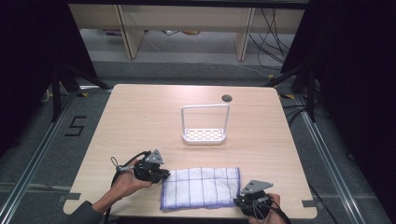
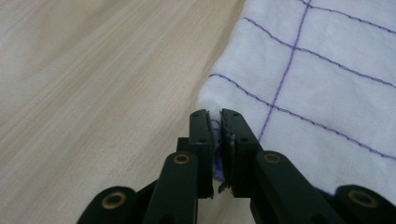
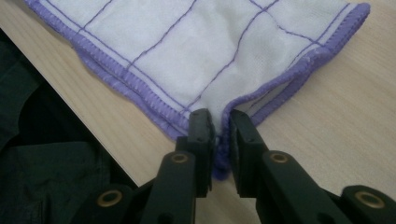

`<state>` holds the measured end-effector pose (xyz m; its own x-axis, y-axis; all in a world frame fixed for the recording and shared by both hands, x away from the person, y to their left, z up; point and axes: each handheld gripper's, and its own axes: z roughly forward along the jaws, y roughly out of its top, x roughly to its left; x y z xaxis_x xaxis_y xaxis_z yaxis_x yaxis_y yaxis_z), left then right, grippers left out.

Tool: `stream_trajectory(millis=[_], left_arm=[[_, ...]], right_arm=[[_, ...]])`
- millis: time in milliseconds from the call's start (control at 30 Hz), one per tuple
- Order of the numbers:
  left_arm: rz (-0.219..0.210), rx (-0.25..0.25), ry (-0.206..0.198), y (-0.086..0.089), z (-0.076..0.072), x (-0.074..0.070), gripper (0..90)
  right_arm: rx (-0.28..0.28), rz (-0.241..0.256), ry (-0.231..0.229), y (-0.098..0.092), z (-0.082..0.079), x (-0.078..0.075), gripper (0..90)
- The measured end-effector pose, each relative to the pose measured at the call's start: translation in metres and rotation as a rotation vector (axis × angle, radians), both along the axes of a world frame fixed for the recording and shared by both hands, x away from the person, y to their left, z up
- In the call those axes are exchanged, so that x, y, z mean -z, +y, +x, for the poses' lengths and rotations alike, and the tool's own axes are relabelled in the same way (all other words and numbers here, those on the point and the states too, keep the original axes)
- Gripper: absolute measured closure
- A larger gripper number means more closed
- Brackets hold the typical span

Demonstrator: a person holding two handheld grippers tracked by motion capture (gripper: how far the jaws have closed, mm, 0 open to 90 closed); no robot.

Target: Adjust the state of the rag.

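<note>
A white cloth (image 1: 201, 187) with thin purple grid lines and a purple hem lies folded flat near the table's front edge. My left gripper (image 1: 163, 176) is at the cloth's far left corner, shut on the cloth's edge (image 2: 215, 140). My right gripper (image 1: 240, 199) is at the near right corner, pinching the purple hem (image 3: 220, 154) between its jaws. The cloth (image 2: 317, 79) spreads away from the left jaws, and in the right gripper view the cloth (image 3: 196, 51) shows two stacked hemmed layers.
A white wire rack (image 1: 204, 125) with a perforated base and a tall hoop handle stands at the table's middle. A small round hole (image 1: 227, 98) sits near the far edge. The table's front edge (image 3: 93, 135) runs close by the right gripper.
</note>
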<state>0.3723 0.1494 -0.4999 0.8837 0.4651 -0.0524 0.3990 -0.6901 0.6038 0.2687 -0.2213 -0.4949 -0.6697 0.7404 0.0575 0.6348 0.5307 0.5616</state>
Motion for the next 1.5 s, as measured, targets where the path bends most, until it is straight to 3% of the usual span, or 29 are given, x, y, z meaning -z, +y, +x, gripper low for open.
stream_trajectory(millis=[100, 133, 167, 200, 367, 400, 467, 533, 633, 733, 933, 967, 1000, 1067, 1100, 1133, 1200, 1233, 1333, 1400, 1500], left_arm=[[-0.03, -0.02, 0.017, 0.001, -0.004, 0.001, 84.2], [-0.035, -0.015, 0.023, 0.005, -0.007, 0.002, 84.2], [-0.082, -0.049, 0.033, 0.004, -0.013, 0.004, 84.2], [-0.082, -0.049, 0.033, 0.004, -0.013, 0.004, 84.2], [-0.125, -0.055, 0.057, 0.011, -0.037, 0.006, 84.1], [-0.132, -0.048, 0.063, 0.012, -0.047, 0.007, 84.1], [-0.149, -0.036, 0.07, 0.012, -0.054, 0.008, 84.1], [-0.174, -0.023, 0.082, 0.01, -0.067, 0.008, 83.9], [-0.194, -0.021, 0.091, 0.006, -0.074, 0.008, 83.8], [-0.199, 0.014, 0.103, -0.001, -0.081, 0.01, 83.7], [-0.222, 0.035, 0.111, -0.013, -0.094, 0.011, 83.4], [-0.222, 0.041, 0.116, -0.014, -0.095, 0.011, 83.0], [-0.239, 0.05, 0.136, -0.017, -0.098, 0.01, 81.7], [-0.254, 0.055, 0.15, -0.019, -0.101, 0.011, 78.1], [-0.253, 0.058, 0.152, -0.02, -0.103, 0.011, 78.1], [-0.26, 0.054, 0.156, -0.021, -0.105, 0.01, 76.4], [-0.276, 0.06, 0.171, -0.021, -0.105, 0.007, 70.0], [-0.294, 0.051, 0.172, -0.019, -0.102, 0.003, 66.4], [-0.33, -0.006, 0.144, -0.011, -0.093, -0.007, 59.9], [-0.338, -0.029, 0.119, -0.006, -0.085, -0.013, 58.3], [-0.309, -0.052, 0.069, -0.005, -0.071, -0.018, 56.0]], right_arm=[[-0.005, -0.004, 0.004, 0.0, 0.003, -0.001, 83.1], [-0.015, -0.024, -0.004, -0.001, 0.011, -0.002, 83.6], [-0.024, -0.035, -0.008, -0.001, 0.014, -0.002, 83.7], [-0.024, -0.035, -0.008, -0.001, 0.014, -0.002, 83.7], [-0.025, -0.064, -0.026, 0.001, 0.047, -0.004, 83.7], [-0.049, -0.08, -0.041, 0.003, 0.061, -0.004, 83.7], [-0.058, -0.086, -0.045, 0.004, 0.067, -0.004, 83.7], [-0.083, -0.091, -0.03, 0.009, 0.086, -0.005, 83.7], [-0.098, -0.101, -0.033, 0.012, 0.095, -0.006, 83.7], [-0.124, -0.113, -0.054, 0.02, 0.112, -0.007, 83.7], [-0.135, -0.095, -0.03, 0.022, 0.127, -0.005, 81.4], [-0.125, -0.081, -0.024, 0.021, 0.129, -0.005, 77.0], [-0.082, -0.073, -0.033, 0.019, 0.132, -0.007, 65.3], [-0.03, -0.056, -0.035, 0.015, 0.132, -0.011, 56.0], [-0.03, -0.056, -0.035, 0.015, 0.132, -0.011, 56.0], [-0.023, -0.052, -0.067, 0.013, 0.132, -0.012, 53.5], [0.023, -0.012, -0.088, 0.008, 0.128, -0.018, 52.2], [0.036, 0.0, -0.079, 0.007, 0.127, -0.021, 51.7], [0.108, 0.063, -0.1, 0.004, 0.119, -0.026, 49.5], [0.096, 0.051, -0.111, 0.003, 0.119, -0.025, 49.3], [0.127, 0.062, -0.091, 0.004, 0.117, -0.022, 47.2]])
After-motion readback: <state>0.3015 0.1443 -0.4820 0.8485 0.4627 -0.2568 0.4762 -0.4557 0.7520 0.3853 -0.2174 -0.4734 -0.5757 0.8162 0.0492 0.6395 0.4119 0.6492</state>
